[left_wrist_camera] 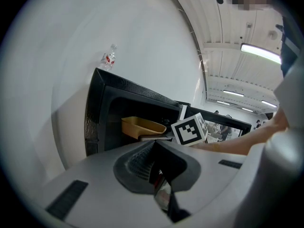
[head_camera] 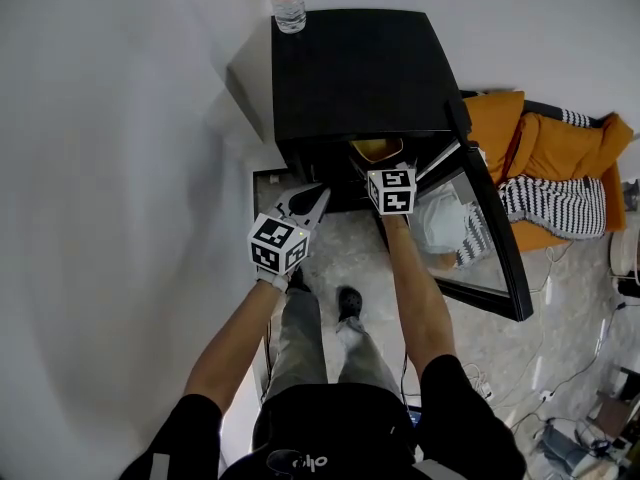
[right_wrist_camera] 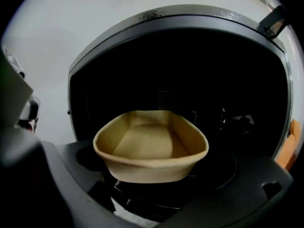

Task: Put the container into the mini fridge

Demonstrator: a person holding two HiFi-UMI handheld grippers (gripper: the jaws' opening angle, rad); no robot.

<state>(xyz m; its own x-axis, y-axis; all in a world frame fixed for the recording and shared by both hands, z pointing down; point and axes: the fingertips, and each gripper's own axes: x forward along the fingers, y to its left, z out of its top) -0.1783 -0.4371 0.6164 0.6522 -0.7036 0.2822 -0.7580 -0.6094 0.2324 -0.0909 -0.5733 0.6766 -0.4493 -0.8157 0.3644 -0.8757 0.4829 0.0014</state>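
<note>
Head view: the right gripper (head_camera: 383, 166) reaches into the open mini fridge (head_camera: 360, 68) with the tan container (head_camera: 374, 149) at its tip, while the left gripper (head_camera: 312, 200) hangs just outside. Left gripper view: its jaws sit pressed together, with nothing between them. Right gripper view: the jaws clamp the container (right_wrist_camera: 152, 148), its rim bowed, at the fridge's dark mouth.

A tan container (head_camera: 376, 149) is seen at the mouth of the open mini fridge (head_camera: 360, 68), right gripper (head_camera: 381, 168) reached up to it. The left gripper (head_camera: 310, 201) is held just beside the opening; a water bottle (head_camera: 287, 0) is stood on the fridge top.
</note>
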